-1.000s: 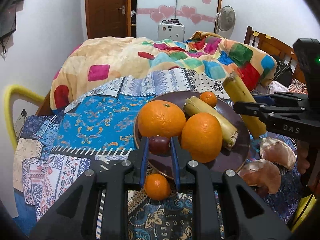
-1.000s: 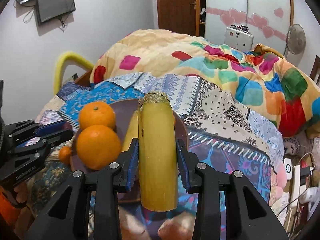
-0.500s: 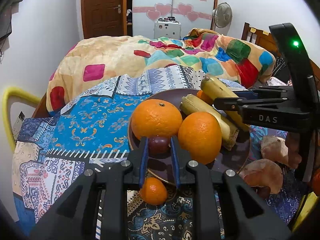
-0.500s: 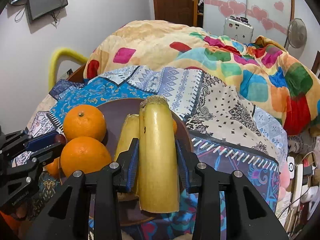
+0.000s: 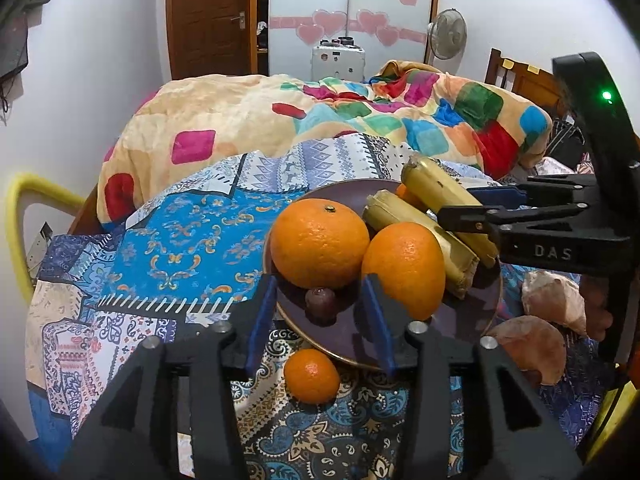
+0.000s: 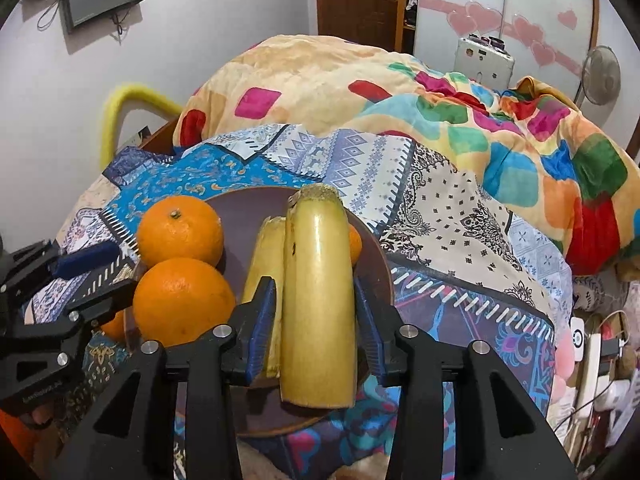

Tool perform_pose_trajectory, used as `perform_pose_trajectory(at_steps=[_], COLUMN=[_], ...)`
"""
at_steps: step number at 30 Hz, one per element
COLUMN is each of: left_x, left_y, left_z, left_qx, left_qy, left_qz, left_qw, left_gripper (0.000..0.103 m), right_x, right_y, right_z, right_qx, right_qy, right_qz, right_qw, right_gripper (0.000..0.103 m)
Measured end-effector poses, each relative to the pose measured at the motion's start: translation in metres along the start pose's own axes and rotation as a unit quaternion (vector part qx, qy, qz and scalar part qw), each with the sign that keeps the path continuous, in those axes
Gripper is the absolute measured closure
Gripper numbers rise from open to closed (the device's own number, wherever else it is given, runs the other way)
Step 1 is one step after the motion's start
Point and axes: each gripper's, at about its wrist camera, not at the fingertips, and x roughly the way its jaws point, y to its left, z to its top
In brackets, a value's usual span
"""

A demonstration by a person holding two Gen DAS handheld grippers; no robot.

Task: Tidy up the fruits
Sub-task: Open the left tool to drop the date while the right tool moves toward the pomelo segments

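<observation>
A dark plate [image 5: 472, 304] [image 6: 240, 208] on the patterned cloth holds two big oranges [image 5: 320, 242] [image 5: 404, 268], a small orange [image 6: 354, 240], a banana piece [image 5: 420, 232] and a dark red fruit [image 5: 320, 300]. My left gripper [image 5: 320, 285] [image 6: 120, 268] is opening. The red fruit lies between its jaws, clear of both pads. My right gripper [image 6: 313, 280] [image 5: 456, 202] is opening too. A second banana piece [image 6: 318, 300] lies between its pads beside the first, with a gap at the left pad. A small tangerine [image 5: 312, 376] sits on the cloth before the plate.
Two pinkish-brown shell-like lumps [image 5: 532, 348] [image 5: 556, 300] lie right of the plate. A bulky patchwork blanket [image 5: 320, 120] rises behind the cloth. A yellow padded bar [image 5: 24, 208] curves at the left edge and a wooden headboard [image 5: 520, 80] stands at the back right.
The left jaws have spread away from the dark red fruit, which stays on the plate. The right gripper has lowered the banana piece beside the other one, and its jaws have eased off.
</observation>
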Motion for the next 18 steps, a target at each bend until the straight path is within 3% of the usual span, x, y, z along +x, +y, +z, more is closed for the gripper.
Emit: perform_pose_trajectory(at_steps=[7,10,18], left_x=[-0.019,-0.032,-0.055], left_y=[0.002,0.001,0.004], left_z=[-0.002,-0.004,-0.015], left_qx=[-0.002,0.003,0.005], left_qy=[-0.012,-0.019,-0.023], left_qz=[-0.002,0.0,0.002], left_qw=[0.9999,0.9998,0.9997], left_gripper=[0.05,0.047,0.044], right_x=[-0.023,-0.039,-0.071], right_y=[0.002,0.003,-0.009], right_z=[-0.008,-0.015,-0.052], right_qx=[-0.009,-0.018,-0.016], right_qy=[-0.018,-0.028,-0.04], right_qz=[0.004,0.004,-0.017], right_qw=[1.0,0.999,0.999], right_gripper=[0.064,0.058,0.057])
